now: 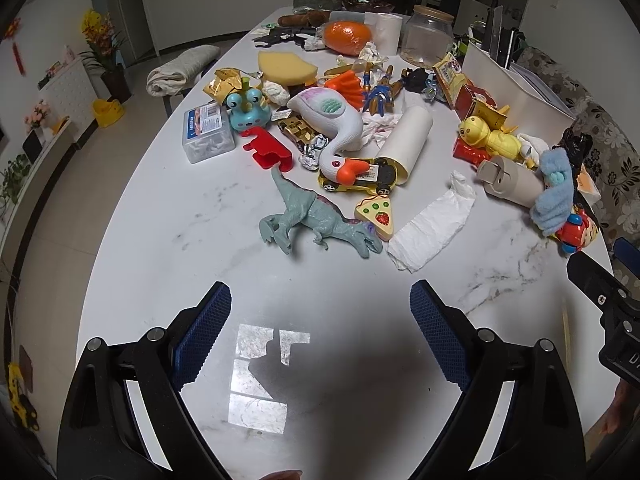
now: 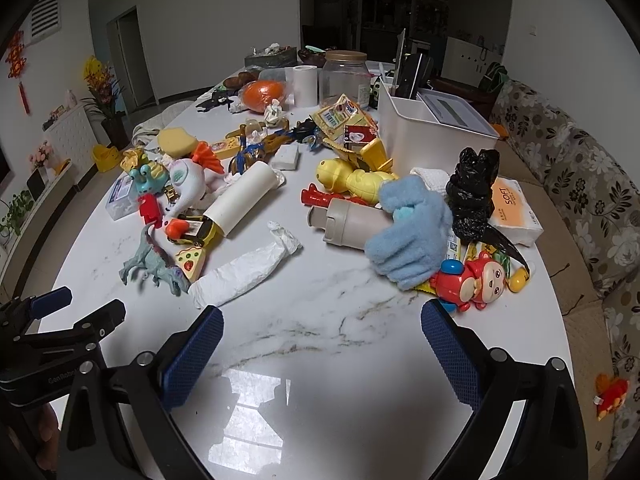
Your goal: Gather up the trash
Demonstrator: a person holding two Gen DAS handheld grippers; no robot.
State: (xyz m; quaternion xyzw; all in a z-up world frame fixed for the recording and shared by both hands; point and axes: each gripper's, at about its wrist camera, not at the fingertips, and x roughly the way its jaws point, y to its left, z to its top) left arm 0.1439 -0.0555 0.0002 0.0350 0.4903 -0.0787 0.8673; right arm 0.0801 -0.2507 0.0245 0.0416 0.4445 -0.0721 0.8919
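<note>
- Left wrist view: my left gripper (image 1: pixel 320 336) gapes wide and empty at bottom centre; the crumpled paper towel (image 1: pixel 430 224) lies mid-frame on the table (image 1: pixel 180 208); upper centre, a clear jar (image 1: pixel 426 36) holds only a thin layer at its bottom
- Right wrist view: my right gripper (image 2: pixel 322 356) is spread wide, empty; the paper towel (image 2: pixel 244 270) lies left of centre; the white bin (image 2: pixel 420 136) at upper right holds upright flat items

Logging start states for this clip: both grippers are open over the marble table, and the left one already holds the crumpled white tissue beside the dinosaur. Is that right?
Not quite. The left gripper holds nothing; the crumpled white tissue lies on the marble table beside the dinosaur, well ahead of its fingers, as the left wrist view shows. Both grippers, including the right gripper, are open.
</note>
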